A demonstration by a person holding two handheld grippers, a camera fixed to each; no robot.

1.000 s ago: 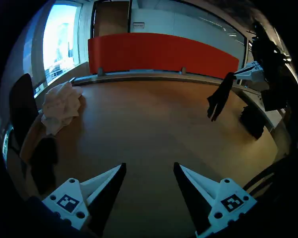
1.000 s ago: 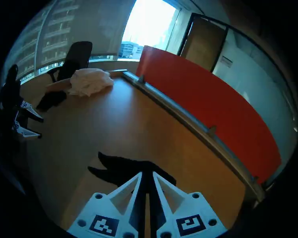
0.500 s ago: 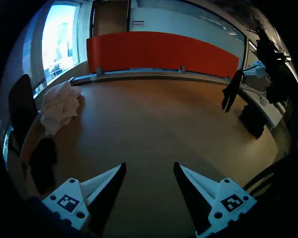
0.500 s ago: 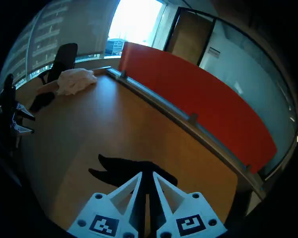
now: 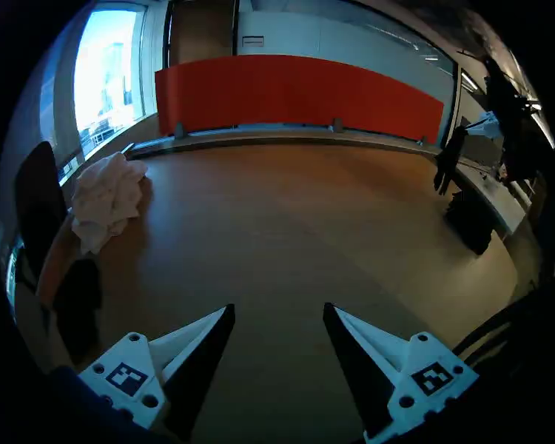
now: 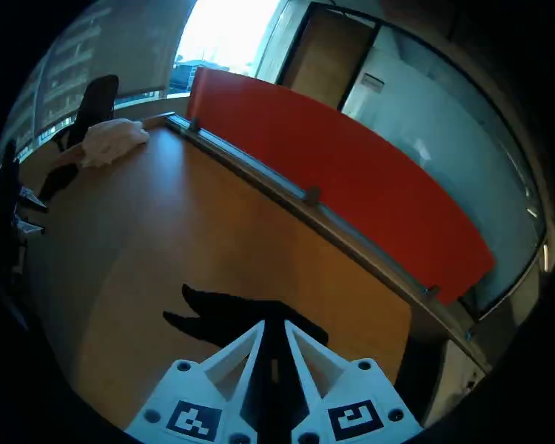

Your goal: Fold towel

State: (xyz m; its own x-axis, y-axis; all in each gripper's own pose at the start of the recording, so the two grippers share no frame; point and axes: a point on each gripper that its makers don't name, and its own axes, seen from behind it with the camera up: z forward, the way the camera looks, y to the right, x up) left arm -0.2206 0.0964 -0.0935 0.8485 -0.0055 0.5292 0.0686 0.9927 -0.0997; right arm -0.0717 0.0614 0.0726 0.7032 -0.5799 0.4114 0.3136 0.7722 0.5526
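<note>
black towel [image 6: 203,314] in right gripper [image 6: 275,329]

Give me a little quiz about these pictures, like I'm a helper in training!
1. What does the right claw pinch? A) a spoon B) a black cloth C) nothing
2. True or false: the left claw is shut.
3. Fill in: the white towel lies crumpled on the ____.
Key: 1 B. 2 false, it is open and empty. 3 table.
</note>
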